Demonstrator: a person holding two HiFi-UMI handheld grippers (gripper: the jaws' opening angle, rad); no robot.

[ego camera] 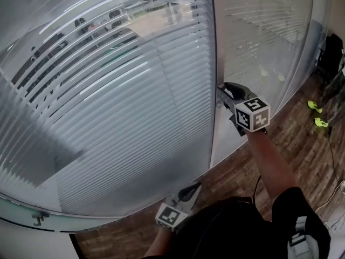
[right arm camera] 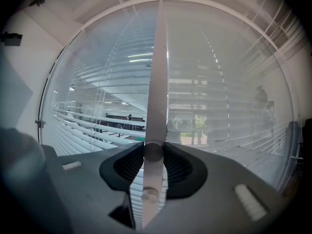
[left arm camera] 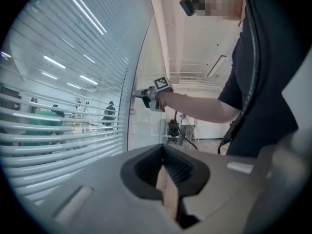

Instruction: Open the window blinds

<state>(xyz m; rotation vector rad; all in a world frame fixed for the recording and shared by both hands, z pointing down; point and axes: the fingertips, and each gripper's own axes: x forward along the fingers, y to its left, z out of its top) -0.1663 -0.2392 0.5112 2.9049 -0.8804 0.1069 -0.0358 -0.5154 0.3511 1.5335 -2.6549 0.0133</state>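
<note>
right gripper on the blind knob at the window post
the right gripper (ego camera: pixel 223 92) has its fingers clamped on the round knob (right arm camera: pixel 153 151) of the upright post (right arm camera: pixel 158 72); the blinds (ego camera: pixel 108 107) cover the panes either side, slats partly tilted. best to keep the grip square and roll about the knob's own axis (no pulling outward); the left gripper (ego camera: pixel 190 190) hangs low, fingers closed on nothing

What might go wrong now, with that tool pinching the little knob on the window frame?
The right tool pinches only a small round knob, so it may slip off while turning. Turning too hard might strain the knob. The blinds look only partly open, so stopping now leaves them half shut.
</note>
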